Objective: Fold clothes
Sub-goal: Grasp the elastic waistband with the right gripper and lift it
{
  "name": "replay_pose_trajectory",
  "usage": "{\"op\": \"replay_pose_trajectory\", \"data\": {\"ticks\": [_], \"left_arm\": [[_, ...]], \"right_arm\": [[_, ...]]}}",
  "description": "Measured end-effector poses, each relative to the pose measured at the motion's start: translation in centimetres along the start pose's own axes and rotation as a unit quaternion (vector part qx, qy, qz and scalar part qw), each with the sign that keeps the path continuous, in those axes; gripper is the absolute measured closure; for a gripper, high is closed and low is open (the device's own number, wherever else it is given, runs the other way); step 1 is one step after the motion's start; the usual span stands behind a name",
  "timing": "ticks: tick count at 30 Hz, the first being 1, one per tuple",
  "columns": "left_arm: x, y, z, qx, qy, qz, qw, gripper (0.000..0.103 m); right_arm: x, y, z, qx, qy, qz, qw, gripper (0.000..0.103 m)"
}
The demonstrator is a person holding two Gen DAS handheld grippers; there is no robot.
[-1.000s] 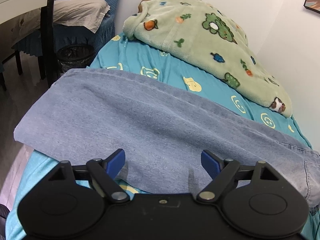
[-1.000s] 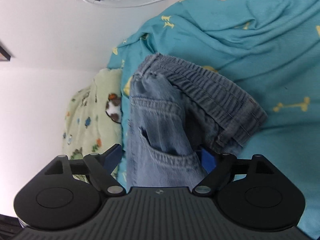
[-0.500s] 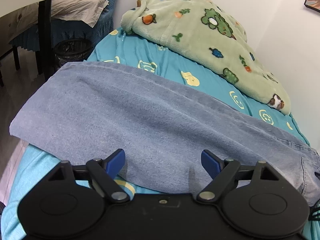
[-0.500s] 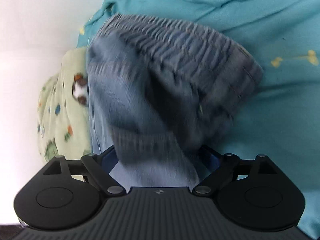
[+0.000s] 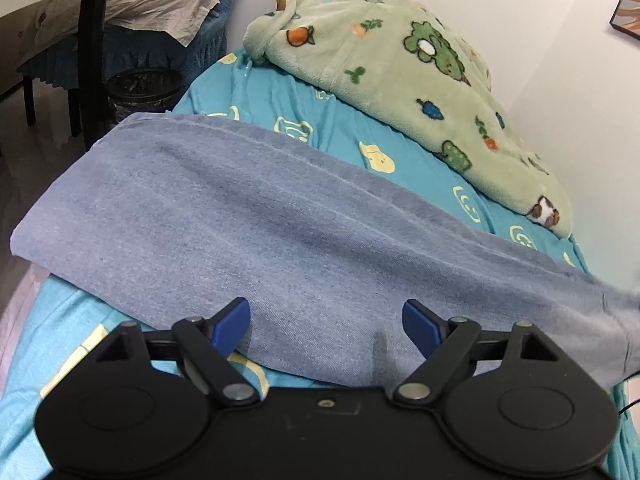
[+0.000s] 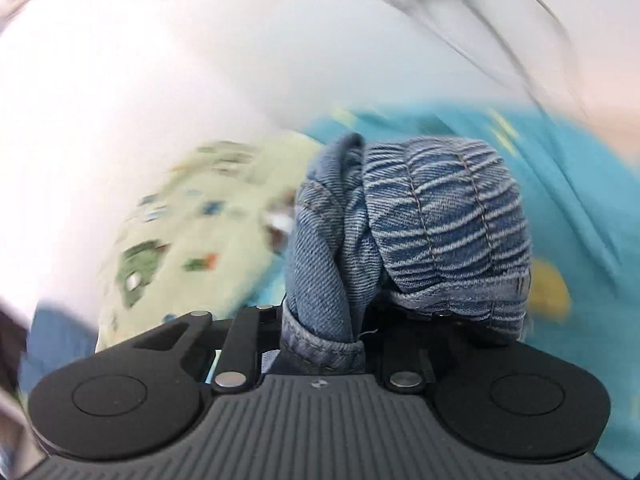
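Observation:
Light blue jeans (image 5: 280, 240) lie stretched across a teal bed sheet (image 5: 340, 132). My left gripper (image 5: 326, 326) hovers over the near hem of the leg, open, with its blue pads (image 5: 230, 326) wide apart and nothing between them. In the right wrist view, the elastic waistband of the jeans (image 6: 440, 232) is bunched up between the jaws of my right gripper (image 6: 324, 332), which are closing on the denim. The cloth hides its pads. That view is blurred with motion. At the right edge of the left wrist view the waist end of the jeans is smeared and raised.
A green fleece blanket (image 5: 400, 72) with cartoon prints lies along the wall side of the bed. A black wastebasket (image 5: 144, 88) and dark furniture legs (image 5: 90, 60) stand past the bed's left end. A framed picture (image 5: 626, 12) hangs at the upper right.
The right gripper's jaws have drawn in on the waistband, and it has lifted and rolled with the denim. The left gripper has stayed open over the leg.

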State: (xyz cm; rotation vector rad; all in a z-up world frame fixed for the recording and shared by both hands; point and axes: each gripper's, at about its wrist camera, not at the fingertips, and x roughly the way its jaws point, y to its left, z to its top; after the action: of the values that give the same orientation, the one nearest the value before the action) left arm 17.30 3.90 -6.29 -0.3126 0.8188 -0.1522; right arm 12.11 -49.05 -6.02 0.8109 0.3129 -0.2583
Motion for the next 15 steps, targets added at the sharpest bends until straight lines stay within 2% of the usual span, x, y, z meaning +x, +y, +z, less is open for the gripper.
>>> {"op": "replay_pose_trajectory", "data": {"ticks": [3, 5, 6, 8, 10, 12, 15], "left_arm": [[0.0, 0.1, 0.0, 0.001, -0.001, 0.0, 1.0, 0.022], [0.1, 0.0, 0.0, 0.001, 0.0, -0.001, 1.0, 0.022], [0.2, 0.0, 0.0, 0.001, 0.001, -0.001, 1.0, 0.022], [0.3, 0.0, -0.1, 0.002, 0.003, 0.0, 1.0, 0.022], [0.4, -0.1, -0.1, 0.003, 0.005, -0.001, 1.0, 0.022], [0.5, -0.1, -0.1, 0.006, 0.005, 0.002, 1.0, 0.022], [0.6, -0.1, -0.1, 0.008, 0.006, 0.005, 0.9999, 0.022]], "right_arm": [[-0.8, 0.8, 0.5, -0.038, -0.015, 0.042, 0.998, 0.079], [-0.8, 0.3, 0.3, -0.041, -0.006, 0.025, 0.999, 0.078], [-0.4, -0.6, 0.1, -0.022, 0.01, 0.009, 1.0, 0.078], [0.8, -3.0, -0.5, 0.036, 0.05, -0.03, 0.998, 0.077], [2.0, -6.0, -1.3, 0.109, 0.086, -0.065, 0.988, 0.074], [2.0, -8.3, -2.1, 0.189, 0.098, -0.068, 0.975, 0.068], [1.4, -10.3, -3.0, 0.286, 0.101, -0.055, 0.951, 0.05]]}}
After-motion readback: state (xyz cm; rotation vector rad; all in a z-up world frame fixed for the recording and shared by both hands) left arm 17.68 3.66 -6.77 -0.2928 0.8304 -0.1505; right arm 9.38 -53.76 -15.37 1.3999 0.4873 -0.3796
